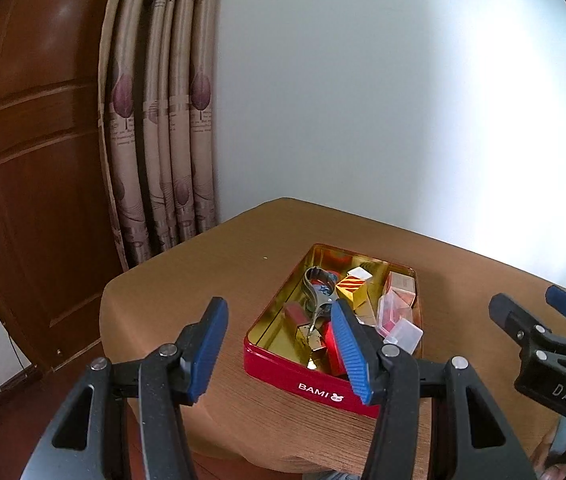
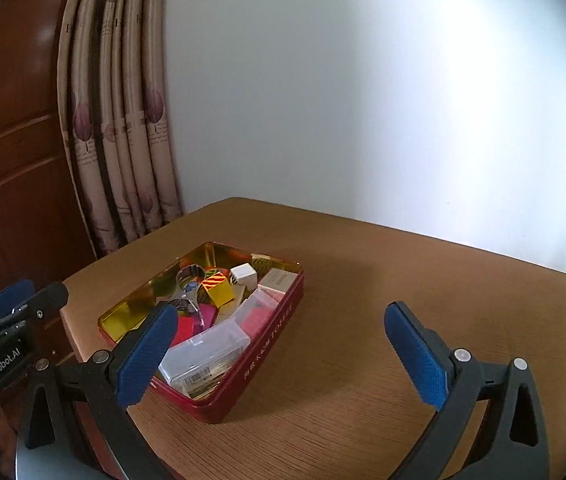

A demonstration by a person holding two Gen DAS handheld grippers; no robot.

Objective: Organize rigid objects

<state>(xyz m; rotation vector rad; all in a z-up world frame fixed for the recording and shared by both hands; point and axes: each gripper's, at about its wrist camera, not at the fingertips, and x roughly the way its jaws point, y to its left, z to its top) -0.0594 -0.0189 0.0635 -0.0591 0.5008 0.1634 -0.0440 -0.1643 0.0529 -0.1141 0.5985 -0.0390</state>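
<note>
A red tin (image 1: pixel 303 380) with a gold inside sits on the brown table and holds several small things. Among them are a gold cube with red stripes (image 1: pixel 353 286), a white cube (image 2: pixel 244 273), metal scissors (image 1: pixel 319 292) and a clear plastic box (image 2: pixel 207 350). My left gripper (image 1: pixel 279 346) hovers before the tin's near end, open with nothing between its blue pads. My right gripper (image 2: pixel 283 354) stands open wide at the tin's right side, over its near corner and bare table. Each gripper shows in the other's view: the right gripper (image 1: pixel 533 306), the left gripper (image 2: pixel 33 294).
The table (image 2: pixel 403 280) stands in a corner by a white wall. Its left edge (image 1: pixel 103 312) drops off near a patterned curtain (image 1: pixel 163 140) and a brown door (image 1: pixel 31 200). Bare tabletop stretches right of the tin.
</note>
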